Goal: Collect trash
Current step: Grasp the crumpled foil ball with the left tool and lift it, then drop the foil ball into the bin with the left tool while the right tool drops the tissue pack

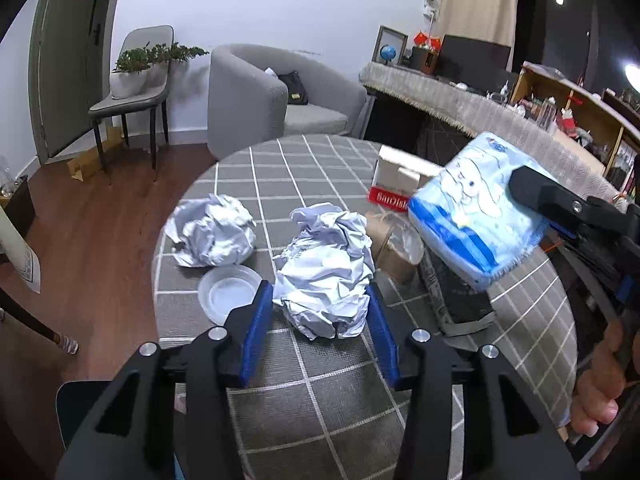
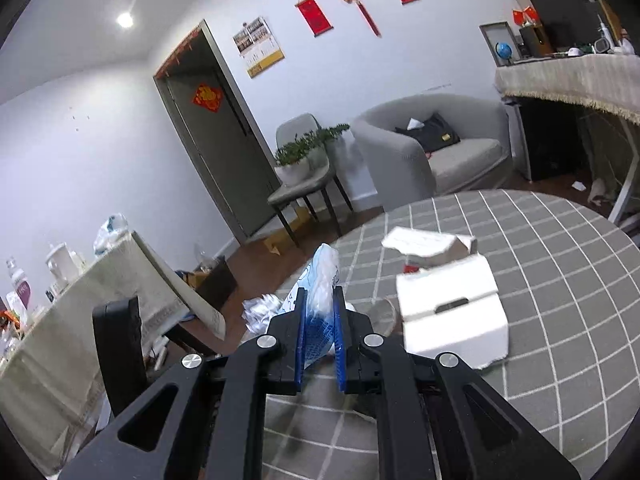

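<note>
On the round table with the grey checked cloth (image 1: 320,400) lies a crumpled white paper ball (image 1: 328,276). My left gripper (image 1: 320,294) has its blue pads against both sides of the ball, which rests on the cloth. A second crumpled paper ball (image 1: 212,236) sits to the left, with a clear plastic lid (image 1: 228,294) in front of it. My right gripper (image 2: 320,298) is shut on a light-blue tissue pack with a cartoon print (image 2: 322,280). It holds the tissue pack (image 1: 476,208) tilted above the table's right side.
A white cardboard box with a red stripe (image 1: 394,184) and a brown paper cup under clear plastic (image 1: 394,248) stand behind the tissue pack. The white box (image 2: 452,308) lies open just right of my right gripper. A grey armchair (image 1: 280,100) and a chair with a plant (image 1: 132,88) stand beyond the table.
</note>
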`<state>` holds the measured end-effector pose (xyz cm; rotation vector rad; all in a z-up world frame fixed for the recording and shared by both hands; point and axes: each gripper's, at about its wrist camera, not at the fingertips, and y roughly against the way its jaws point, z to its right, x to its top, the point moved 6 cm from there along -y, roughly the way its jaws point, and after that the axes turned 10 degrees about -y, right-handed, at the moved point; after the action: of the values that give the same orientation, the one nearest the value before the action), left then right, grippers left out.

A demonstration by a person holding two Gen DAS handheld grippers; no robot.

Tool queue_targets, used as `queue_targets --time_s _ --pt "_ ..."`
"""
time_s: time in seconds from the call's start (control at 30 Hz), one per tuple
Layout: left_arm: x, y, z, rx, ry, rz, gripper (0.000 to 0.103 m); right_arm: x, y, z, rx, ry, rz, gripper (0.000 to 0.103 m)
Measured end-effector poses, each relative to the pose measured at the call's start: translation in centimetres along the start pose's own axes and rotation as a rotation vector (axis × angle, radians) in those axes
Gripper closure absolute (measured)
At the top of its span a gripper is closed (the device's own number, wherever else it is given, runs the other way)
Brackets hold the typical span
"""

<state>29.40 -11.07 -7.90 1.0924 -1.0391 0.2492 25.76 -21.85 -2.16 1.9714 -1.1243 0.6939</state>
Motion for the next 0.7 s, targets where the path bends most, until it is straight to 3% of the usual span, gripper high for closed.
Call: queue_targets --time_s 0.2,0.7 --pt "0.3 3.0 -1.3 -0.009 0.004 0.049 0.053 0.4 -0.3 -2.1 0.023 0.014 0.031 0.091" --pt "-3.2 7.7 -9.6 0.160 0.097 0.036 0.053 -2.6 -4.6 -10.3 0.111 0.100 -0.040 0.091"
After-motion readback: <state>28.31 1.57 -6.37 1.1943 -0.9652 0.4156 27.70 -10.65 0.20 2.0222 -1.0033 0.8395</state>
